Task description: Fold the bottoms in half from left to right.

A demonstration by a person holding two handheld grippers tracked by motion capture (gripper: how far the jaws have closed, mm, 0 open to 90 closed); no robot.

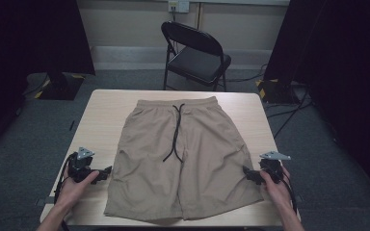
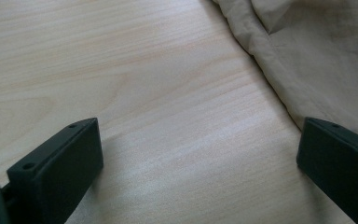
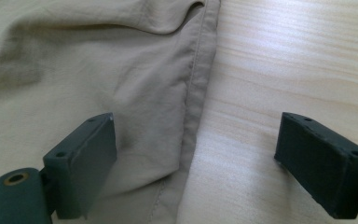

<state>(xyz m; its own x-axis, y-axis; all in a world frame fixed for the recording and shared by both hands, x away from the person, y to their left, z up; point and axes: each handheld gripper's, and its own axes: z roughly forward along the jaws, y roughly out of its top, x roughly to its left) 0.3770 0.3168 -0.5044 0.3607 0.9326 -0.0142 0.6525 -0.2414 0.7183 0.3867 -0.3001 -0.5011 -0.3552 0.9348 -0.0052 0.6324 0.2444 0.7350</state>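
Left gripper [image 2: 200, 163] low over the table [image 2: 121, 79], pale wood grain. Jaws wide apart, nothing between them but bare tabletop. Tan shorts [image 2: 317, 56] lie at upper right, hemmed edge running diagonally down toward the right-hand jaw. That jaw sits at or just over the fabric edge; contact cannot be told.

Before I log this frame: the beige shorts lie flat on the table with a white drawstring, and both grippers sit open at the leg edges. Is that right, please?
Not quite: the drawstring is black, as the high view shows. The rest stands: the beige shorts lie flat on the table, with the left gripper and right gripper open at the leg edges.
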